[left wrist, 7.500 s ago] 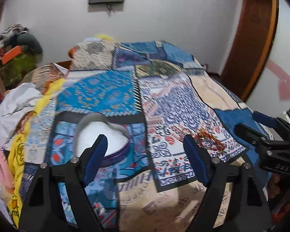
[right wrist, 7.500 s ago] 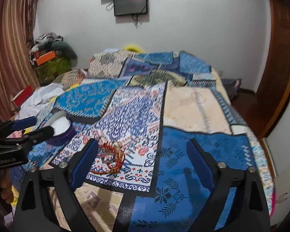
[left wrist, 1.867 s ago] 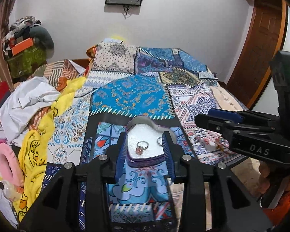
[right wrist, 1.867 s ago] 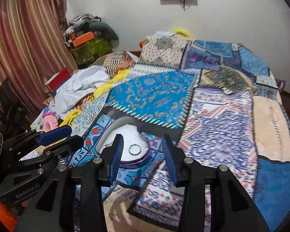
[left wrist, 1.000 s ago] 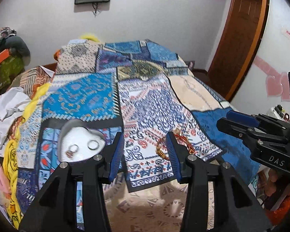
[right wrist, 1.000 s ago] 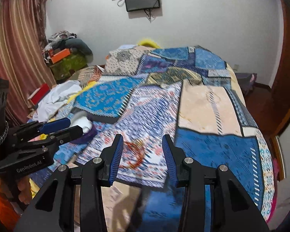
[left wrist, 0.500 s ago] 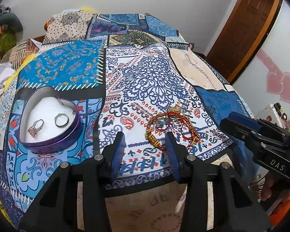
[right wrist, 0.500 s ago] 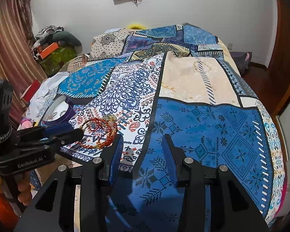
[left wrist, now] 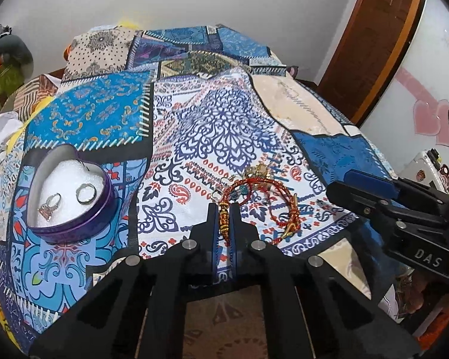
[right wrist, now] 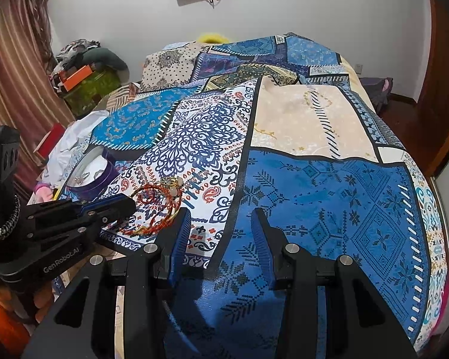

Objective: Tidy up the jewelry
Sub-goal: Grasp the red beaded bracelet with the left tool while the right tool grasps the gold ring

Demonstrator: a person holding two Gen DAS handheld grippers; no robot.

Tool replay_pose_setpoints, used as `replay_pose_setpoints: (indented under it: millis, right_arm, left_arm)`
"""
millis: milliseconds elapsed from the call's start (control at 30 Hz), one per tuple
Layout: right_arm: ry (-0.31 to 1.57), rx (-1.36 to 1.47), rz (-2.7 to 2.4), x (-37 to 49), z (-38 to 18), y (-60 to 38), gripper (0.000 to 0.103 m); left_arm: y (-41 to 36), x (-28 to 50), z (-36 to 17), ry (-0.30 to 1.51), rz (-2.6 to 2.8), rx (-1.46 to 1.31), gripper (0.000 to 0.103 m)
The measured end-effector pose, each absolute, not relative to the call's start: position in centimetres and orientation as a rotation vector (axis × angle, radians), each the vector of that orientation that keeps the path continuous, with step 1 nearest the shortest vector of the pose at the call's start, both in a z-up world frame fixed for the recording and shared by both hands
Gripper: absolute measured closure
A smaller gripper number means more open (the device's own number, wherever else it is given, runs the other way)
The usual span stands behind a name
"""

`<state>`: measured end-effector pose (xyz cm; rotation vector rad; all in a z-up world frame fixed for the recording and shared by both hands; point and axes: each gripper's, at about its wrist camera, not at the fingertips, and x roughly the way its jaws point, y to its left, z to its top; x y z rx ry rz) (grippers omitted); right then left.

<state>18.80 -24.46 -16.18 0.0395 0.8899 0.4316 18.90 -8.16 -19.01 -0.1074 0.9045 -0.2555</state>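
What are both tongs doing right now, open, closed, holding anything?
Left tongs: just closed on the red beaded bracelet lying on the bedspread.
Right tongs: open, holding nothing.

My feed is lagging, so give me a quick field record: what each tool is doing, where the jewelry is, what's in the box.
left tool: shut on the beaded part of the red bracelet bundle; jaws just closed
right tool: open, holding nothing, over the blue patch of the bedspread
heart-shaped box: open, on the bedspread, left of the bundle
box contents: two rings on white padding
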Motion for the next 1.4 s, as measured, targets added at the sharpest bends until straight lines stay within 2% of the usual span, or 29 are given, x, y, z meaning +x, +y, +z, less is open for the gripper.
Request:
replay_pose_setpoints:
  millis: [467,1067,1200,1400]
  right_arm:
    - [0.884,0.007,0.45,18.9,-16.0,-22.8,0.065]
    - [0.907,-0.141,0.497,21.3,-17.0,-18.3,0.065]
    - [0.919,-0.143,0.519,21.4,-17.5,-17.8,0.073]
    - [0.936,-0.069,0.548,22.1,-17.5,-18.4,0.08]
  left_arm:
    - [-5.0,17.2,-13.8,0.736,-0.223,-0.134,0.098]
    - [-1.4,17.8,-16.4,0.767,-0.176,-0.182,0.098]
    - [-1.2,18.0,-16.8,0.774,-0.176,-0.192,0.098]
    - [-1.1,17.9,-17.1,0.781,-0.18,-0.198,0.098]
